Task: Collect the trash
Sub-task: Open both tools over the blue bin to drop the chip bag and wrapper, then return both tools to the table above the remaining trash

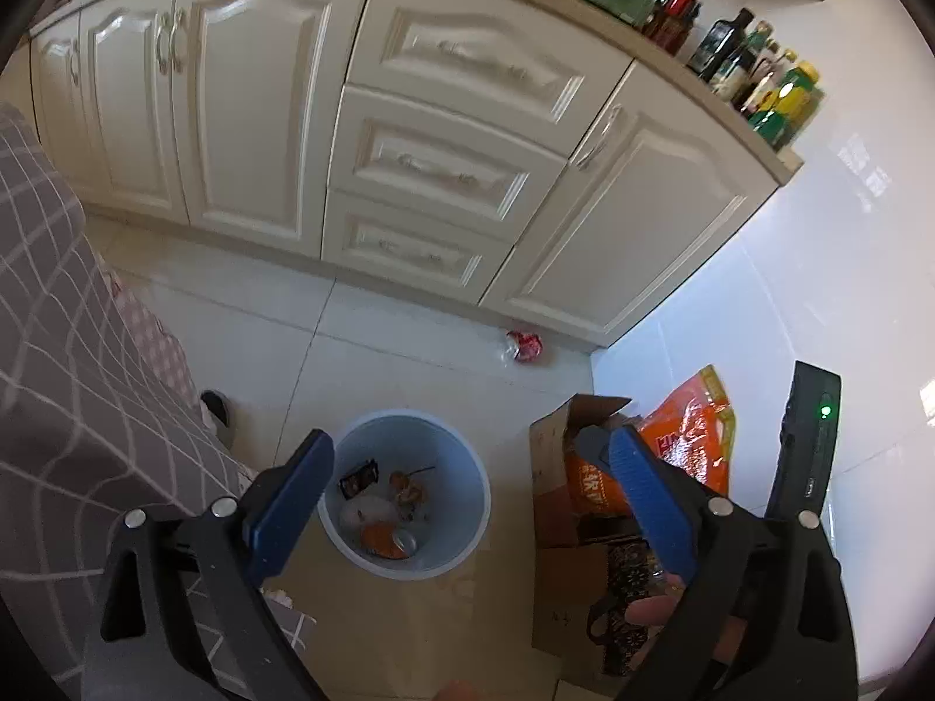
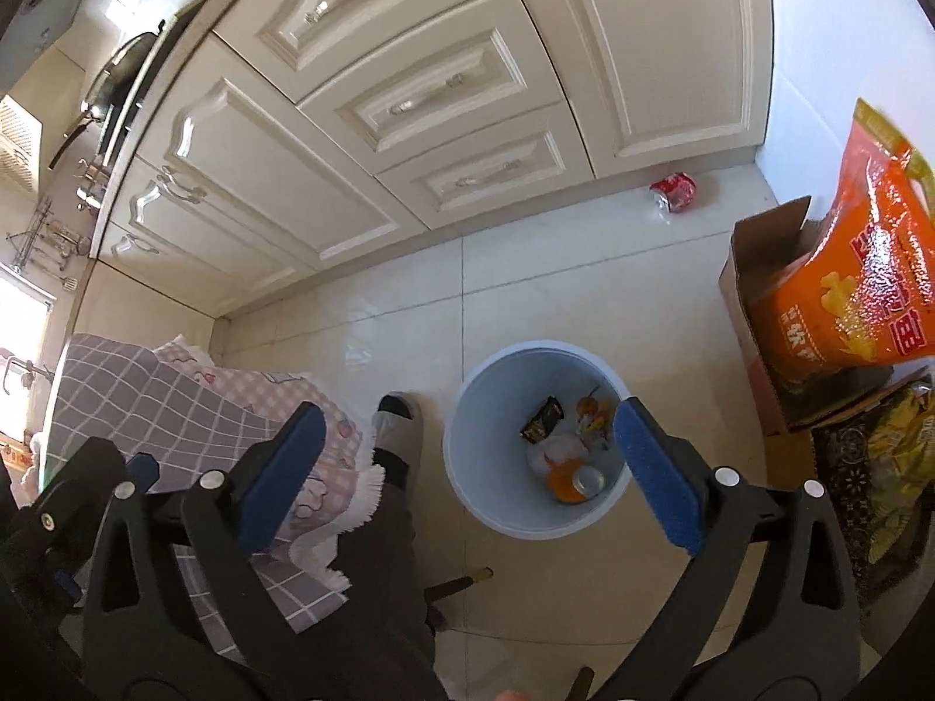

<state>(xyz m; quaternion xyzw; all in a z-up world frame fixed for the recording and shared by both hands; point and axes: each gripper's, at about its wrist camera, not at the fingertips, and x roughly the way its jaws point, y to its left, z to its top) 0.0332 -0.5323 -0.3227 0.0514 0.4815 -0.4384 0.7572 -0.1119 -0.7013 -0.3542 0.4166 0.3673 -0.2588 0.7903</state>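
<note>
Bin [image 1: 467,490] below open jaws, trash [image 1: 383,517] inside

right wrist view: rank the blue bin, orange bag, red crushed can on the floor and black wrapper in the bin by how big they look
1. orange bag and blue bin: about alike here, and the bag is cut off at the frame edge, so unranked
2. red crushed can, though it lies farther off
3. black wrapper

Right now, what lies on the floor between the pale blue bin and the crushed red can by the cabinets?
Nothing: bare white floor tile separates the bin from the can, clearest in the right wrist view.
</note>
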